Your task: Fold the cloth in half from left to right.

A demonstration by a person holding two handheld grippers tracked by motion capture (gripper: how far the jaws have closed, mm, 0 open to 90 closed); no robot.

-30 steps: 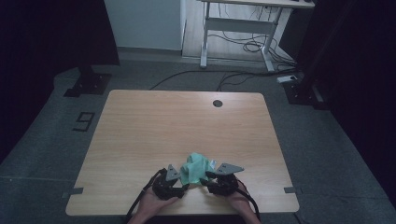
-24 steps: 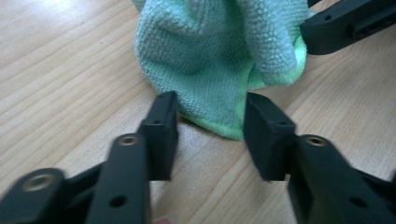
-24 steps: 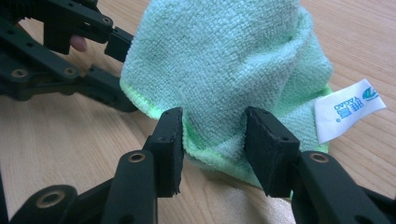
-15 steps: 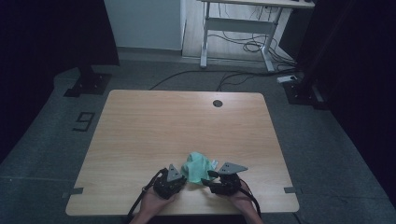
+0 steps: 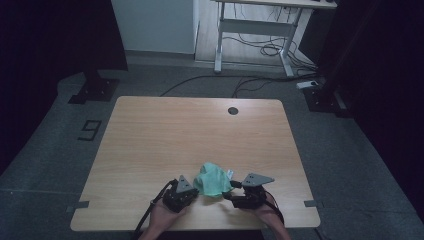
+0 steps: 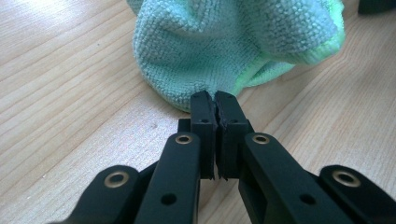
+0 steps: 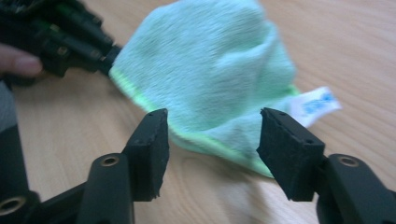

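Near the tabletop's (image 5: 150, 135) front edge, the green cloth (image 5: 212, 180) lay between 2 grippers: the left gripper (image 6: 213, 100) had just pinched its hem, while the right gripper (image 7: 212, 140), jaws just opening, straddled the opposite edge without pressing.

place: lab/office | cues: bare wooden table (image 5: 200, 130); desk frame (image 5: 255, 30); floor cables (image 5: 260, 50)

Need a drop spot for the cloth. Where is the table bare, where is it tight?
Bare: the whole far stretch of the table from the cloth to the grommet hole, plus both near corners outside the hands. Tight: the near edge centre, where the left gripper, cloth and right gripper sit together.
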